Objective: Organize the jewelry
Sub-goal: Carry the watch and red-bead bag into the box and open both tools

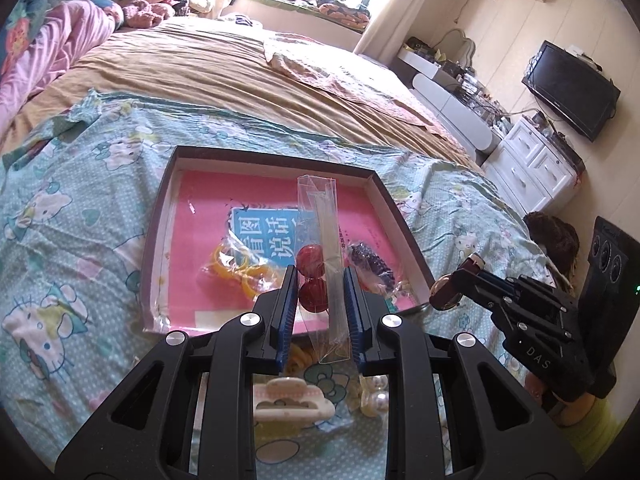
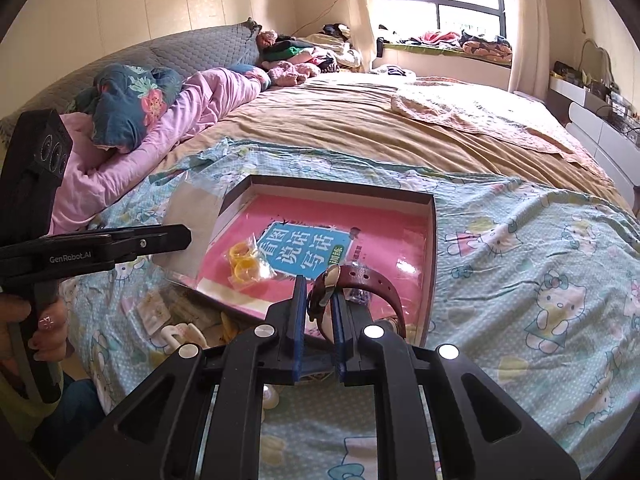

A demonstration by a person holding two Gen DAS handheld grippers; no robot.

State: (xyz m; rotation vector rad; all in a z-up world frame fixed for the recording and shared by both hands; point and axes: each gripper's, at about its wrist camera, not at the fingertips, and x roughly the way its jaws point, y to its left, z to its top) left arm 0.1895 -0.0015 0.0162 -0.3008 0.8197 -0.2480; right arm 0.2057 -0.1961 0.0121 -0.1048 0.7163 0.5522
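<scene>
Clear bag (image 1: pixel 320 240) holds red beads (image 1: pixel 310 276).

- A clear plastic sleeve (image 1: pixel 320 256) holding 2 red beads (image 1: pixel 310 280) stands upright, pinched in the left claw (image 1: pixel 320 292).
- A brown-strapped wristwatch (image 2: pixel 360 284) is clamped in the right claw (image 2: pixel 320 308), its strap arching to the right.
- The shallow dark-rimmed box (image 1: pixel 160 216) on the bed has a pink floor, where a bag of yellow rings (image 1: pixel 236 268) and a bag of dark beads (image 1: pixel 370 264) lie.
</scene>
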